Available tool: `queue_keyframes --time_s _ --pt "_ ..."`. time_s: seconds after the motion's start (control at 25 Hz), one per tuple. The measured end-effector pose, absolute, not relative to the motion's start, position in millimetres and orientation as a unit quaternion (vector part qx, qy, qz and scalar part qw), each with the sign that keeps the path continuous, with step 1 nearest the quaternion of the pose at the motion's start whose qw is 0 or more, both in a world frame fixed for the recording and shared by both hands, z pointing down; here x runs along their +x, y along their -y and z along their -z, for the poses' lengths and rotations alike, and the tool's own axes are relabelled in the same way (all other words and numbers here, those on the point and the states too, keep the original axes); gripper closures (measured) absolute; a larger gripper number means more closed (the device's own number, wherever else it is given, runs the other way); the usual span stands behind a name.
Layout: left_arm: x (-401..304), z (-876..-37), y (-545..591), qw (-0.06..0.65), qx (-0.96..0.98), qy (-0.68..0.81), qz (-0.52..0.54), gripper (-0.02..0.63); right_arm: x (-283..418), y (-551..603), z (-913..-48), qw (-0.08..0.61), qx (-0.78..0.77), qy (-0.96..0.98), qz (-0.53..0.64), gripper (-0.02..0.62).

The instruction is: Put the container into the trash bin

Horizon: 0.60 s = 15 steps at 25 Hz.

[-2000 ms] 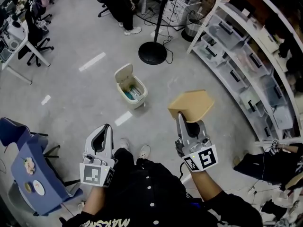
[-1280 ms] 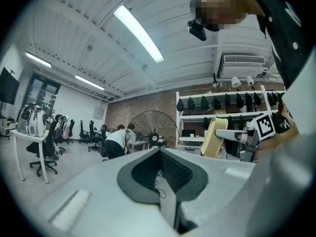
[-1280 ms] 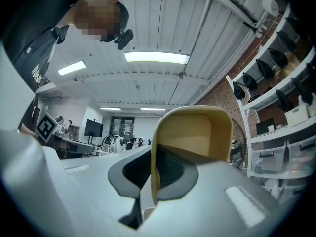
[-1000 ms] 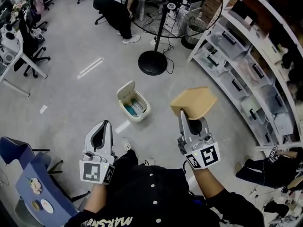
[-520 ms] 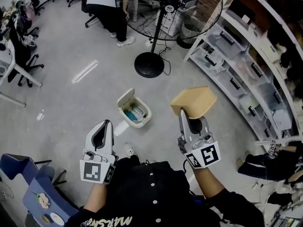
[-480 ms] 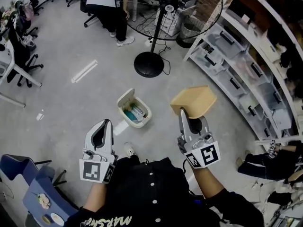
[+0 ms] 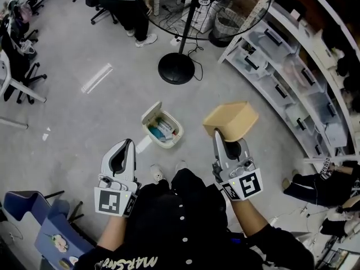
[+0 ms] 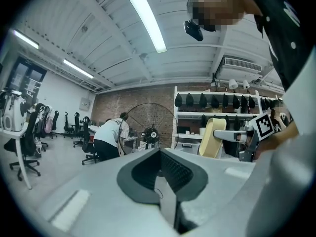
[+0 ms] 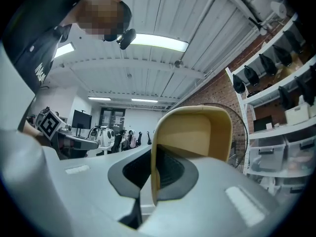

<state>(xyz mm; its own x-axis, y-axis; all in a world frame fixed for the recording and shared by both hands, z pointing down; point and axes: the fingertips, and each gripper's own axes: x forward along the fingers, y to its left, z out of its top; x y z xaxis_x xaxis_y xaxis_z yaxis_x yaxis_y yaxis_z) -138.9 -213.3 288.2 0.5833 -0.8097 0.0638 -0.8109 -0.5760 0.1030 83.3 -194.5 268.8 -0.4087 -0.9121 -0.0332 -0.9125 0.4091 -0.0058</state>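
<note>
Being pinched in the right gripper, the container is held aloft, the trash bin lying leftward of that gripper; the left gripper is closed, empty.

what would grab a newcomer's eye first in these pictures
The tan container stands out most, clamped by its rim in the right gripper and held up above the floor. To its left in the head view, a small cream trash bin sits on the floor with its lid open and rubbish already inside. The left gripper is shut on nothing.
</note>
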Motion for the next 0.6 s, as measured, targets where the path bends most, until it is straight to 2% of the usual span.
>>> queue_keyframes --time_s 0.6 --pt "-118 -325 235 0.112 0.868 0.482 -0.044 0.606 69 261 -324 -0.029 -0.47 -0.882 0.02 0.571"
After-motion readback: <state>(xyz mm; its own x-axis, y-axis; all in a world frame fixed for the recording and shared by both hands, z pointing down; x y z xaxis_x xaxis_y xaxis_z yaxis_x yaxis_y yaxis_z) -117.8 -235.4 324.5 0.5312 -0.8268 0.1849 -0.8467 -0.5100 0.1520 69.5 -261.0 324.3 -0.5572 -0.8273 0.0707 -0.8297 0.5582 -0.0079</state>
